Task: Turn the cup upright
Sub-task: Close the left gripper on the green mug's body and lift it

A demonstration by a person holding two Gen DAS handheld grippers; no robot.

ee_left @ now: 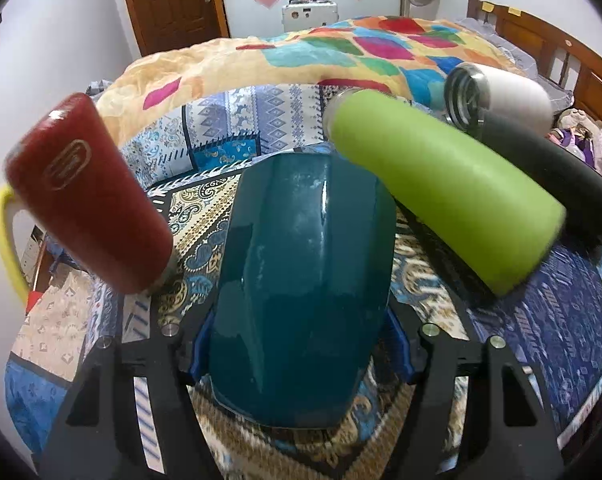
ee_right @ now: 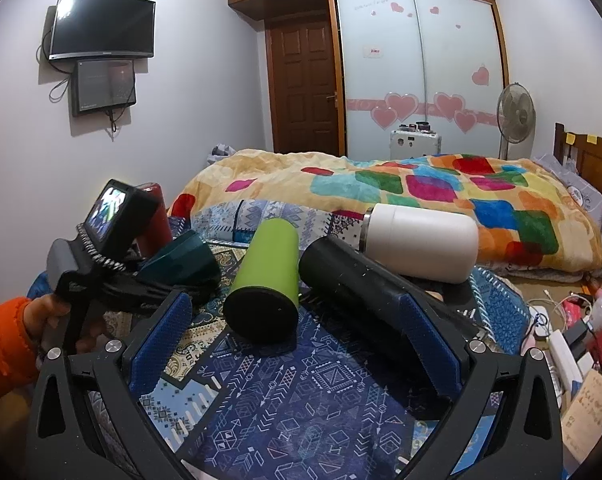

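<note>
Five cups lie tipped; left hand-held gripper clasps the teal cup, right hand-held gripper spread wide.

Patterned cloth: five cups. Left to right: upright cup; cup between left gripper fingers; three lying cups.

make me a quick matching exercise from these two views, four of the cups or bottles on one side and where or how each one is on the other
Things:
1. teal cup
2. green bottle
3. black bottle
4. white bottle

States:
A. lying farthest back, beside the colourful blanket
B. lying down, dark base toward the right wrist camera
C. clamped between the left gripper's pads
D. lying between the green and white ones

Pairs: 1-C, 2-B, 3-D, 4-A
</note>
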